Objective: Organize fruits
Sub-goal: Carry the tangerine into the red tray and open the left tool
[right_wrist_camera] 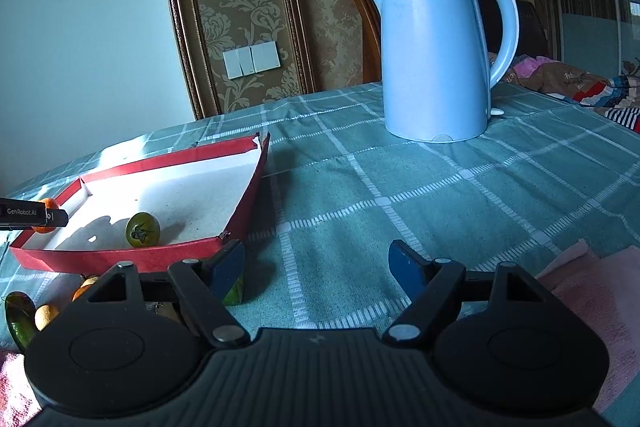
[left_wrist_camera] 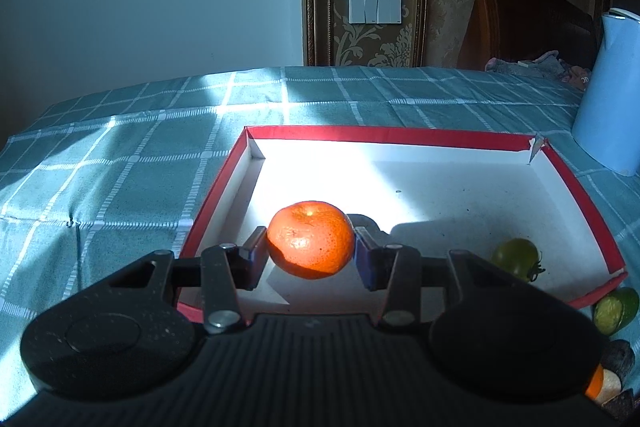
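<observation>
The left hand-held gripper (left_wrist_camera: 311, 251) was clenched on an orange mandarin (left_wrist_camera: 311, 239), with one blue pad on each side of the fruit, and it held the fruit above the white floor of a shallow red box (left_wrist_camera: 384, 135). A green tomato (left_wrist_camera: 516, 257) lay inside the box at about 4 o'clock from the mandarin, near the right wall and well apart from the held fruit. Outside the box, past its near right corner, a green lime (left_wrist_camera: 616, 309) and some darker fruit pieces lay on the checked cloth of the tabletop (left_wrist_camera: 120, 167). A light blue kettle (right_wrist_camera: 436, 51) stood at 2 o'clock from the box, apart from it. The right hand-held gripper (right_wrist_camera: 318, 269) was released, its jaws wide with only cloth between them, and it hung at 5 o'clock from the box. Its left finger (right_wrist_camera: 228, 267) partly hid a green fruit (right_wrist_camera: 236, 293), and more small fruit lay at 7 o'clock from it. A pink towel (right_wrist_camera: 592, 291) lay at its 3 o'clock side.
</observation>
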`<state>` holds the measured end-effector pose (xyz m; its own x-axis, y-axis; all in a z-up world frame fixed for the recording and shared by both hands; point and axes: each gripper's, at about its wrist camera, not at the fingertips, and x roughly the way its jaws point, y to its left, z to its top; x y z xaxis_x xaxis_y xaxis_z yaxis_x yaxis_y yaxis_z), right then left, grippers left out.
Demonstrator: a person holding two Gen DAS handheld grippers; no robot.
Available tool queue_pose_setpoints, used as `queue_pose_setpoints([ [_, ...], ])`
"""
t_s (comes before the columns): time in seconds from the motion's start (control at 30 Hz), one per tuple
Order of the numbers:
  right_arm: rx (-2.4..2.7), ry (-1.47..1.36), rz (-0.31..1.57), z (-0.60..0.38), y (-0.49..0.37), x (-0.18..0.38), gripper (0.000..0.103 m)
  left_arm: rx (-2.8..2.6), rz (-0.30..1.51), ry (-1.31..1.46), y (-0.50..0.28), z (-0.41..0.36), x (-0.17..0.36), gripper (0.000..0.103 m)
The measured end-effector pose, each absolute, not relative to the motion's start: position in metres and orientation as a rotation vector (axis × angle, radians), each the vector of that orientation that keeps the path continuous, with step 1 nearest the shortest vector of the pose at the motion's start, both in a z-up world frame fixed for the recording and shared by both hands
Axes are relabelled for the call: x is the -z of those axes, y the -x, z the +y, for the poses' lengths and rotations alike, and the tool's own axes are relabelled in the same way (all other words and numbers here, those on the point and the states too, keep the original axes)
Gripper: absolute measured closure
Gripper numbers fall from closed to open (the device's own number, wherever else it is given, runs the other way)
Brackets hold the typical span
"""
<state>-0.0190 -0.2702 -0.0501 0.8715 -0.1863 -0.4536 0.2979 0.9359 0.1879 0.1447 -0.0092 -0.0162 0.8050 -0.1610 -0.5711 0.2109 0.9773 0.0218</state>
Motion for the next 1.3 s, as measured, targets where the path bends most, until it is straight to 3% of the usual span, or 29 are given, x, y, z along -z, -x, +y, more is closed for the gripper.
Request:
queue_pose_setpoints([
  [0.97, 0.257, -0.256, 0.463, -0.27, 0.016, 0.052, 0.024, 0.175, 0.655, -0.124, -0.165, -0.017, 0.032, 0.061],
  [1.07, 0.256, -0.255, 0.469, -0.271, 0.015, 0.052, 0.024, 0.163, 0.646, -0.136, -0.162, -0.018, 0.031, 0.054],
  [1.13, 0.258, -0.256, 0.47, -0.271, 0.015, 0.052, 0.024, 0.157, 0.628, -0.147, -0.155, -0.018, 0.029, 0.044],
  [1.3, 0.261, -0.263, 0.48, -0.272, 0.014, 0.053, 0.024, 0.14, 0.573, -0.151, -0.134, -0.016, 0.016, 0.039],
])
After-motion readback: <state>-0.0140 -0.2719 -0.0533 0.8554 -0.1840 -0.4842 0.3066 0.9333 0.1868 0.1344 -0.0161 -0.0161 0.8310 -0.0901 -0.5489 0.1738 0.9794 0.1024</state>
